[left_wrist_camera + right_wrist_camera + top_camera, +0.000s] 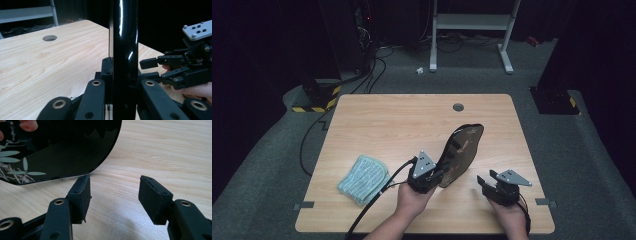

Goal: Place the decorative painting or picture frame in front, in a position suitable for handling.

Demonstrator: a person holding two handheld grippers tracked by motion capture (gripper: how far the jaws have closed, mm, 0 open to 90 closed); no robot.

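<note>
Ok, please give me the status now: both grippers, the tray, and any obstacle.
Left gripper shut on tray, held on edge above table. Right gripper open, empty, beside tray. Cloth lies off left, nothing in the way.

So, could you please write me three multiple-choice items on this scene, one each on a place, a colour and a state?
1. Where does the folded cloth lie on the table?
A. to the left of the left gripper
B. under the tray
C. beside the round hole

2. What colour is the tray?
A. white
B. glossy black
C. red

3. How does the right gripper stand?
A. shut on the cloth
B. shut on the tray
C. open, with nothing between its fingers

Answers: 1 A, the cloth lies left of the left gripper in the high view. 2 B, its shiny black edge shows in the left gripper view. 3 C, bare wood shows between its fingers.
</note>
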